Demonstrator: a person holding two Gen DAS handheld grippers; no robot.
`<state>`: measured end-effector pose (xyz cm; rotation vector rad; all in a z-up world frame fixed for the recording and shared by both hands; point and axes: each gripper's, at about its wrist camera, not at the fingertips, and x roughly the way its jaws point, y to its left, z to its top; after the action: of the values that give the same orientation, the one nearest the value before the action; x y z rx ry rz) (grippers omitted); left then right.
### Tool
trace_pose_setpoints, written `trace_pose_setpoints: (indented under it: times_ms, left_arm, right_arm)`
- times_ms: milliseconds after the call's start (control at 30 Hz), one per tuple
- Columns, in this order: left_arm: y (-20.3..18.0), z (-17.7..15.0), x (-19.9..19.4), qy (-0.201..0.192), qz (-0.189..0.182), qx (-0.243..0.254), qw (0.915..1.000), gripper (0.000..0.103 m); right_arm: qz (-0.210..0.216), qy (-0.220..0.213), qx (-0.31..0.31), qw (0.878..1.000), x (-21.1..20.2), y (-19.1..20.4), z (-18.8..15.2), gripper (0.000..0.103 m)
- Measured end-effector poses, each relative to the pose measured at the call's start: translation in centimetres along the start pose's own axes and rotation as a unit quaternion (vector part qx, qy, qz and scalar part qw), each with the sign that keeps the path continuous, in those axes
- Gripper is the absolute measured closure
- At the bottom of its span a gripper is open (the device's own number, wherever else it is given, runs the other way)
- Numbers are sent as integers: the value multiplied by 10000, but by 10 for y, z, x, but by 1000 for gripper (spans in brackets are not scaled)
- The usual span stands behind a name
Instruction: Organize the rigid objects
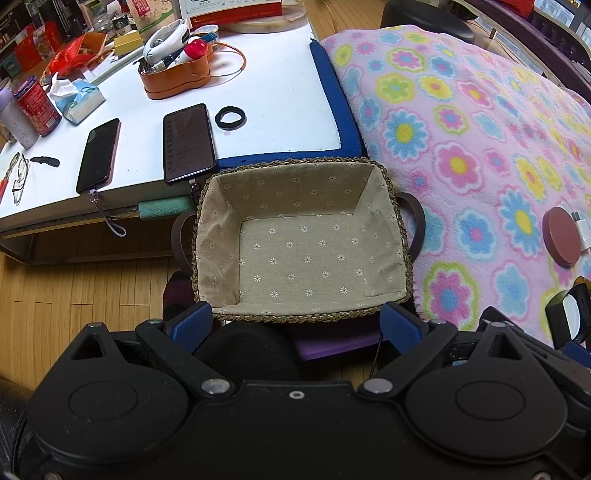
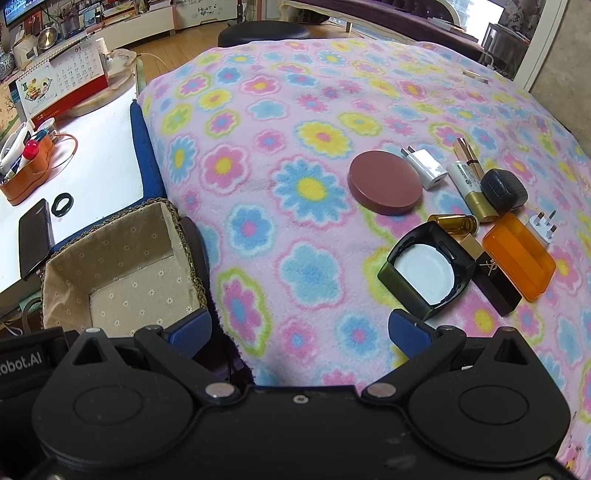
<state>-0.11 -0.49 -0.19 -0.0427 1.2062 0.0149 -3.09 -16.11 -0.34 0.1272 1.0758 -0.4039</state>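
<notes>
A woven basket [image 1: 395,206] with a beige flowered lining stands empty just ahead of my left gripper [image 1: 297,326], which is open with nothing between its fingers. The right wrist view shows the same basket [image 2: 184,236] at lower left. On the flowered blanket [image 2: 295,147] lie a brown round lid [image 2: 384,182], a white charger [image 2: 424,168], a gold-capped tube [image 2: 471,188], a black case [image 2: 504,190], an amber vial [image 2: 452,223], a black square compact [image 2: 424,271], a dark lipstick box [image 2: 491,278], an orange box [image 2: 519,256] and a white plug [image 2: 541,229]. My right gripper [image 2: 299,330] is open, just short of the compact.
A white table [image 1: 273,92] left of the blanket holds two phones [image 1: 188,142], a black ring [image 1: 231,118], an orange organizer [image 1: 177,75], a tissue pack [image 1: 79,98], a red tin [image 1: 37,107] and glasses [image 1: 20,175]. Wooden floor [image 1: 74,295] lies below. A dark stool [image 2: 262,33] stands beyond the blanket.
</notes>
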Motion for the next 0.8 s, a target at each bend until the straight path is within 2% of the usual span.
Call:
trace_pose_setpoints:
  times_ms: [333,500,800]
  left_arm:
    - [0,0,0,10,-19,11,10000,9]
    - [-1,0,-4,-146,-53,80,9998,9]
    - [-5,0,-8,-274,-215,300,9989,9]
  right_arm:
    - [30,12,-36,10000,0,0,1,0]
    - [1,-16,-88,10000,-1,-1,-1,0]
    - [-263,-322,54,9991,-8,-23,-7,1]
